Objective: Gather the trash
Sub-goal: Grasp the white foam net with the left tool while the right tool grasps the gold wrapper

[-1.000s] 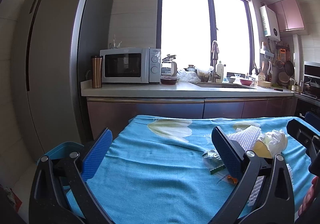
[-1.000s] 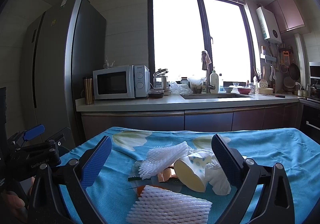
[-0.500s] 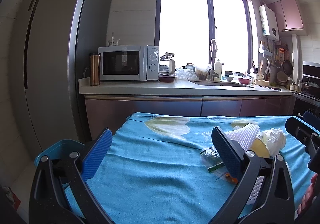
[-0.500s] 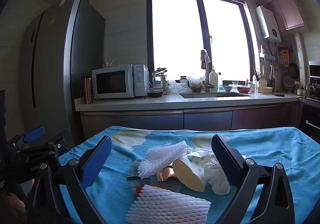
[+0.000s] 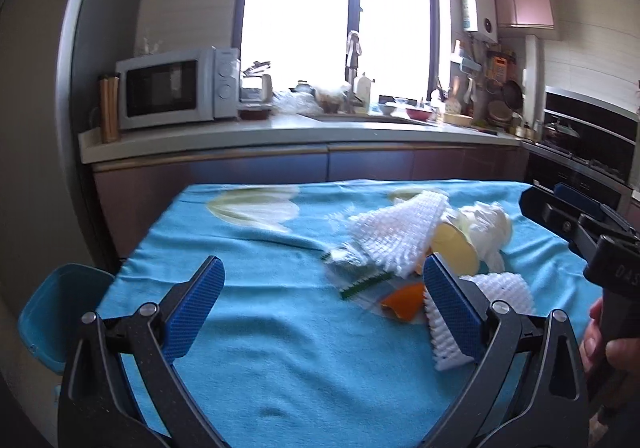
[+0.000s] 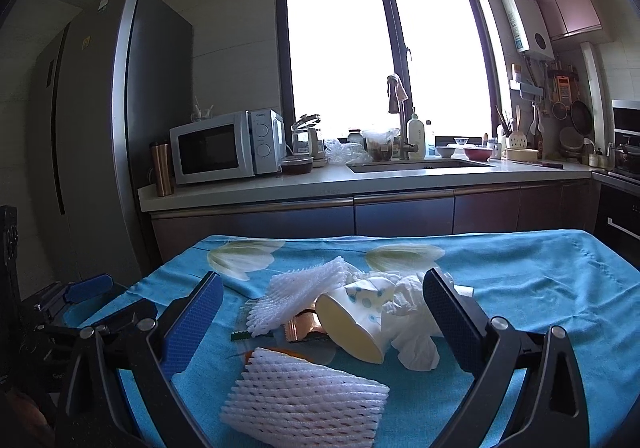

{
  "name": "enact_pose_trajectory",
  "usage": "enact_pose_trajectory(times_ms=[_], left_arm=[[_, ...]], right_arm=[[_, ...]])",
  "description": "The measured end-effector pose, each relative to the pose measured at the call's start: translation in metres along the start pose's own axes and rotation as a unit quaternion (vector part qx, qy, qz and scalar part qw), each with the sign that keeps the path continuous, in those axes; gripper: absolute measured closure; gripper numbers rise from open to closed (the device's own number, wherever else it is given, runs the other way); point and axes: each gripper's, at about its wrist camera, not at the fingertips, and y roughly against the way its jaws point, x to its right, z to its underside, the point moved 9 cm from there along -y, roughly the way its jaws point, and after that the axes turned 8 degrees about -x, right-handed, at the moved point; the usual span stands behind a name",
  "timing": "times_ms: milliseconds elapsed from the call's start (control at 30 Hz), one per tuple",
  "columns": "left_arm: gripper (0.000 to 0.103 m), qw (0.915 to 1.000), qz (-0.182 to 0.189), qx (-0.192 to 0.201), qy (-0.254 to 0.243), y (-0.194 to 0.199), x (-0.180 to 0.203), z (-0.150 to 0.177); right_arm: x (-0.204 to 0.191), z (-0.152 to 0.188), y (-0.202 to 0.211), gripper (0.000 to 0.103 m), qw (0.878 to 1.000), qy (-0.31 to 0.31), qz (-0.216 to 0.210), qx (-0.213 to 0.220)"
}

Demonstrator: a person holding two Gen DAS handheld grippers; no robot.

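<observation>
left tool (image 5: 322, 306) spread, empty | right tool (image 6: 322, 322) spread over trash pile (image 6: 340, 312)

Bare cloth (image 5: 248, 328) left of trash pile (image 6: 340, 312); foam net (image 6: 304, 396) fronts pile.

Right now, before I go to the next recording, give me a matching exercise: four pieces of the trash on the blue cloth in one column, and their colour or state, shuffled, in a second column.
Things:
1. paper cup
2. nearest foam net
3. crumpled tissue
4. snack wrapper

Descriptions:
A. shiny copper-coloured, lying flat
B. white mesh sleeve, closest to the right tongs' camera
C. tipped on its side, yellow mouth facing the camera
D. white and wadded, just right of the cup

Pairs: 1-C, 2-B, 3-D, 4-A
</observation>
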Motion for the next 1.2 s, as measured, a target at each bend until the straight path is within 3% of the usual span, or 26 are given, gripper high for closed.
enact_pose_trajectory(times_ms=[100, 233, 333, 433, 467, 533, 567, 700, 767, 867, 1033, 1133, 1200], left_arm=[[0.005, 0.997, 0.066, -0.039, -0.013, -0.017, 0.022, 0.011], [0.005, 0.9831, 0.149, -0.104, -0.023, -0.047, 0.056, 0.032], [0.017, 0.9701, 0.184, -0.157, -0.024, -0.068, 0.073, 0.047], [0.034, 0.9497, 0.227, -0.214, -0.019, -0.088, 0.092, 0.064], [0.044, 0.9476, 0.228, -0.223, -0.017, -0.093, 0.096, 0.068], [0.049, 0.9506, 0.22, -0.217, -0.026, -0.097, 0.102, 0.071], [0.062, 0.95, 0.223, -0.217, -0.027, -0.097, 0.104, 0.071], [0.088, 0.9513, 0.227, -0.207, -0.02, -0.092, 0.103, 0.069], [0.088, 0.9501, 0.238, -0.201, -0.009, -0.082, 0.094, 0.064], [0.09, 0.9553, 0.236, -0.178, -0.003, -0.066, 0.08, 0.055], [0.091, 0.9564, 0.249, -0.15, 0.032, -0.034, 0.039, 0.038], [0.091, 0.9614, 0.235, -0.135, 0.049, -0.021, 0.018, 0.032], [0.091, 0.9645, 0.224, -0.127, 0.059, -0.014, 0.005, 0.031]], right_arm=[[0.016, 0.01, -0.005, 0.006, 1.0, -0.016, 0.001, -0.025], [0.034, 0.026, -0.012, 0.006, 0.997, -0.042, -0.01, -0.057], [0.041, 0.039, -0.019, 0.006, 0.995, -0.063, -0.023, -0.078], [0.045, 0.047, -0.024, 0.006, 0.993, -0.074, -0.03, -0.09], [0.045, 0.048, -0.025, 0.006, 0.992, -0.075, -0.031, -0.092], [0.045, 0.05, -0.026, 0.006, 0.992, -0.076, -0.034, -0.095], [0.045, 0.051, -0.027, 0.006, 0.992, -0.075, -0.035, -0.096], [0.045, 0.053, -0.028, 0.006, 0.991, -0.075, -0.048, -0.104], [0.044, 0.056, -0.028, 0.006, 0.989, -0.078, -0.061, -0.112], [0.044, 0.063, -0.029, 0.009, 0.984, -0.084, -0.085, -0.129], [0.038, 0.08, -0.035, 0.02, 0.974, -0.087, -0.117, -0.171], [0.026, 0.091, -0.043, 0.025, 0.97, -0.072, -0.12, -0.198], [0.019, 0.097, -0.047, 0.033, 0.968, -0.063, -0.122, -0.209]])
